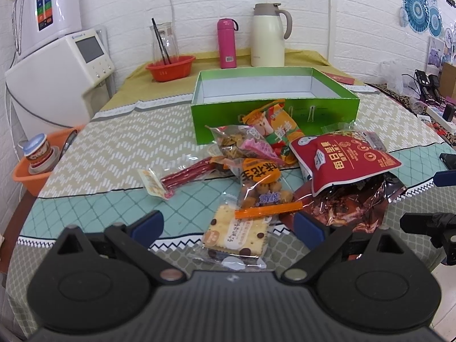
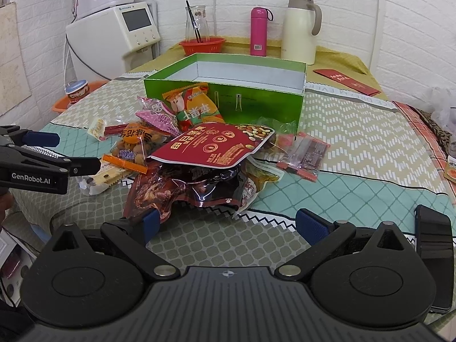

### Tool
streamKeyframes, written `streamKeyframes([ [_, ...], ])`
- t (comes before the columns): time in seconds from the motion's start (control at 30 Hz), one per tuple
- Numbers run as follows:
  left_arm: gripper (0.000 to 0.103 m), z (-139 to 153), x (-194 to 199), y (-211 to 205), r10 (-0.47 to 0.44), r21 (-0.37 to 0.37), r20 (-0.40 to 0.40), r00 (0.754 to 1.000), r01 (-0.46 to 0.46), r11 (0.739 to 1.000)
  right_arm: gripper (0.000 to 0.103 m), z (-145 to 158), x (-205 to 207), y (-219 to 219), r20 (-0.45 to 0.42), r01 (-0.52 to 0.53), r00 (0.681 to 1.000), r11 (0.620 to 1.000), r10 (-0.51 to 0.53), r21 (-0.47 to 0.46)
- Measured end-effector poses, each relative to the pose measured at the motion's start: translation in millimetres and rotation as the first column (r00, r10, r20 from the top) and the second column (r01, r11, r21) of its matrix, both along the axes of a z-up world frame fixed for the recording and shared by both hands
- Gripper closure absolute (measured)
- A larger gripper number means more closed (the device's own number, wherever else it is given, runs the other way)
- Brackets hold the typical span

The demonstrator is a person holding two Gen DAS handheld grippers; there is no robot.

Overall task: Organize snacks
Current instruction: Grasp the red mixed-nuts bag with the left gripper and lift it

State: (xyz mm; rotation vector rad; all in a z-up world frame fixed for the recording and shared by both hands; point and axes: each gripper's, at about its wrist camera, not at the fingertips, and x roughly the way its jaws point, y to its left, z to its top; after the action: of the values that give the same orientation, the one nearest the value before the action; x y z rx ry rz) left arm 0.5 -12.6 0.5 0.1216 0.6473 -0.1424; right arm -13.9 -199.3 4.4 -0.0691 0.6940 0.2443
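Observation:
An open green box (image 1: 273, 114) (image 2: 256, 99) stands empty behind a pile of snack packets. The pile holds a red nut bag (image 1: 342, 159) (image 2: 216, 145), a dark crinkled bag (image 1: 353, 205) (image 2: 182, 191), a cracker packet (image 1: 236, 233) (image 2: 105, 175), a peanut packet (image 1: 262, 185) (image 2: 131, 145) and red sticks (image 1: 185, 175). My left gripper (image 1: 228, 226) is open with the cracker packet between its fingers, not clamped. My right gripper (image 2: 228, 225) is open and empty just in front of the dark bag. The left gripper also shows at the left of the right wrist view (image 2: 57, 154).
A pink bottle (image 1: 227, 44), a cream jug (image 1: 269, 35), and a red bowl (image 1: 170, 67) with a glass carafe stand at the back. A white appliance (image 1: 57, 79) is at left. An orange basket (image 1: 37, 168) hangs off the table's left edge. A small packet (image 2: 305, 154) lies right of the pile.

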Motion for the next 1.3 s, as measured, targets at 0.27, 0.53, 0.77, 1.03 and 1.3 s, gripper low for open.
streamKeyframes([
  [0.27,0.010,19,20,14,-0.064,-0.195,0.042,0.997,0.071,0.978,0.000,7,9,-10,0.072,0.009,0.997,0.996,-0.015,0.085],
  [0.53,0.010,19,64,-14,-0.322,-0.371,-0.027,0.946,0.290,0.882,0.000,8,47,-23,0.074,0.049,0.995,0.979,-0.064,0.197],
  [0.77,0.010,-8,113,-36,-0.387,-0.414,-0.140,0.911,0.301,0.859,0.000,-4,77,-28,-0.002,0.075,0.997,0.968,-0.077,0.241],
  [1.03,0.045,-16,127,-30,-0.432,-0.489,-0.171,0.886,0.304,0.817,0.003,-6,77,-35,-0.026,0.022,1.000,0.943,-0.014,0.331],
  [1.3,0.088,-9,125,-37,-0.427,-0.508,-0.137,0.894,0.306,0.805,0.031,-8,88,-32,-0.058,0.008,0.998,0.920,0.017,0.392],
])
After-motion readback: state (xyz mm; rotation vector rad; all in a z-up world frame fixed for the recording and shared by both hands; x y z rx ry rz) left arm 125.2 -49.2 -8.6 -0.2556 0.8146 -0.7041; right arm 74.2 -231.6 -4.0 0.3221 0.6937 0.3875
